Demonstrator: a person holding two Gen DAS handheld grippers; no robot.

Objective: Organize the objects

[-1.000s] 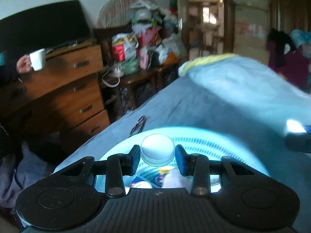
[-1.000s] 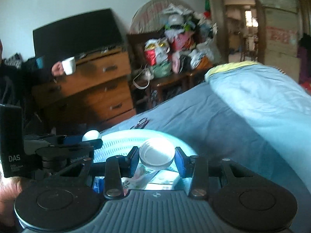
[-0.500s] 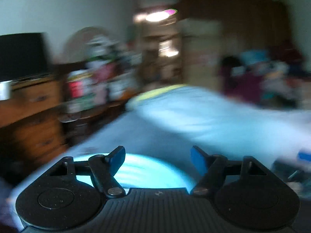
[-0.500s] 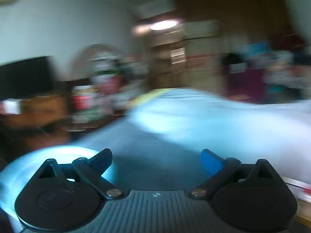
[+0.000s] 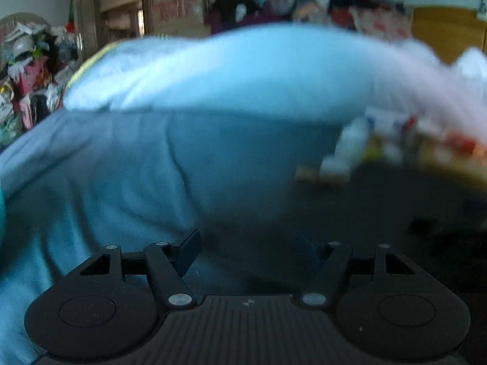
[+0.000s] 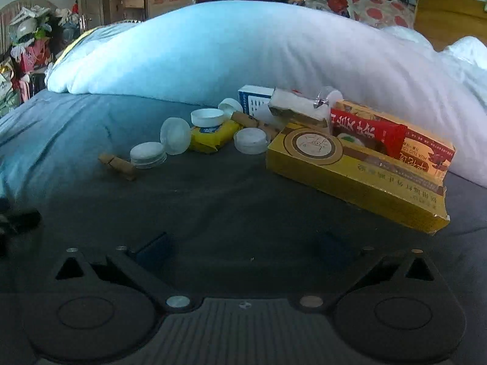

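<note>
Both grippers are empty right now — the left gripper (image 5: pixel 252 252) and the right gripper (image 6: pixel 243 248) each have jaws spread wide over the dark bedsheet (image 6: pixel 213 200). The clutter sits mid-bed against the white duvet (image 6: pixel 243 51): white jar lids (image 6: pixel 148 154), a yellow packet (image 6: pixel 213 135), a cork (image 6: pixel 118 165) and a long yellow box (image 6: pixel 353 179) — the left view is too blurry to add more.

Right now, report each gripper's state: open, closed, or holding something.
Left gripper: open, fingers spread wide, holding nothing.
Right gripper: open, fingers spread wide, holding nothing.
</note>
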